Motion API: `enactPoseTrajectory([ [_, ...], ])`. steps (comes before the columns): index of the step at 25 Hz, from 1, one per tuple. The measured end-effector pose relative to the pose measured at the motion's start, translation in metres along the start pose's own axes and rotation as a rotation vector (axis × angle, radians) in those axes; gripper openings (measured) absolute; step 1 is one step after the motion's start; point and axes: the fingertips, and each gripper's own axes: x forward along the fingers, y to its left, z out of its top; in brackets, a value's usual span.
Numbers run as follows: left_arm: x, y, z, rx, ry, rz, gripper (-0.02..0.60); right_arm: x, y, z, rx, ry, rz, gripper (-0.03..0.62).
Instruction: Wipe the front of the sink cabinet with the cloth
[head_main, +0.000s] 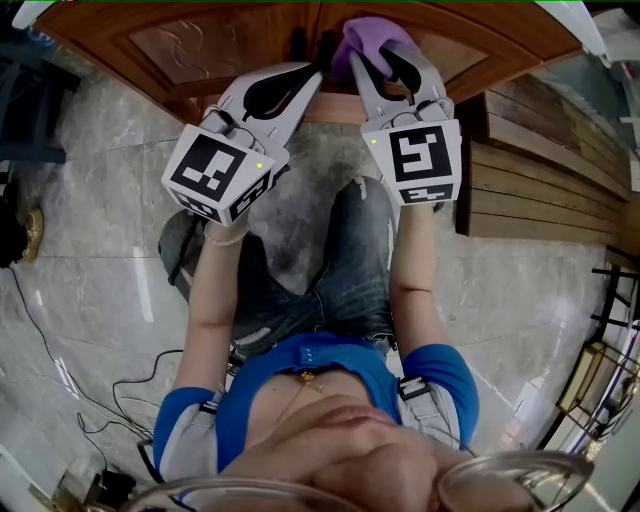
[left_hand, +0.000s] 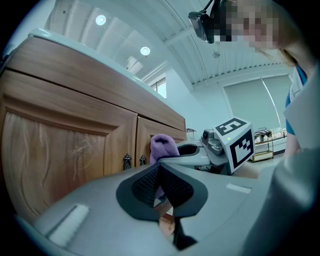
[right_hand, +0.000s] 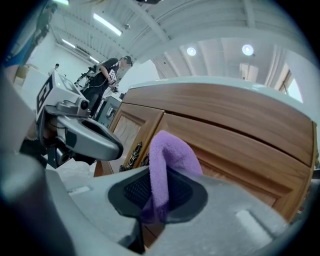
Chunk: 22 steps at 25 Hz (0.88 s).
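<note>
One purple cloth (right_hand: 170, 155) in jaws of right gripper (right_hand: 159, 197), seemingly against cabinet door (right_hand: 240, 145).

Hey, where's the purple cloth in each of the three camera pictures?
Head view: top centre, cloth held in the right tool.
Left gripper view: centre, cloth just right of the door handles.
Right gripper view: centre, cloth clamped between the jaws.
Shared landmark: the wooden cabinet behind it.
</note>
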Motion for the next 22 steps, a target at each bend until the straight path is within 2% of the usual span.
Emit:
enactPoseTrajectory([
  [10, 0.002, -0.003, -0.002, 0.002, 0.007, -0.007, 0.000, 0.010, 0.020, -0.037, 0.004, 0.075, 0.015, 0.057],
  [22, 0.007, -0.005, -0.005, 0.007, 0.019, -0.011, 0.000, 0.005, 0.014, -0.044, 0.006, 0.080, 0.001, 0.057],
])
